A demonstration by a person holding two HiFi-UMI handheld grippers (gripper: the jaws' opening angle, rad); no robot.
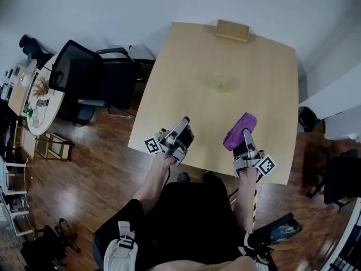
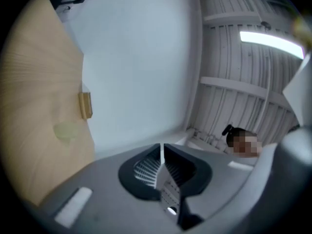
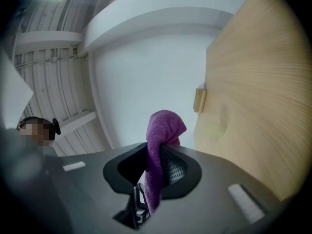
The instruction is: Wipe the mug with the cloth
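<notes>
Two grippers, one table [image 1: 265, 83]. Right gripper [image 1: 246, 134] pinches the single purple cloth [image 1: 240, 130]; left gripper [image 1: 185, 121] has its jaws nearly together, empty. One wooden block [image 1: 232, 30] sits at the table's far edge.

The cloth [image 3: 165, 126] has its lower end hidden between the jaws of the right gripper [image 3: 155, 149]. A faint greenish patch [image 1: 220, 84] on the table [image 1: 169, 95] is too blurred to identify, perhaps a stain.
</notes>
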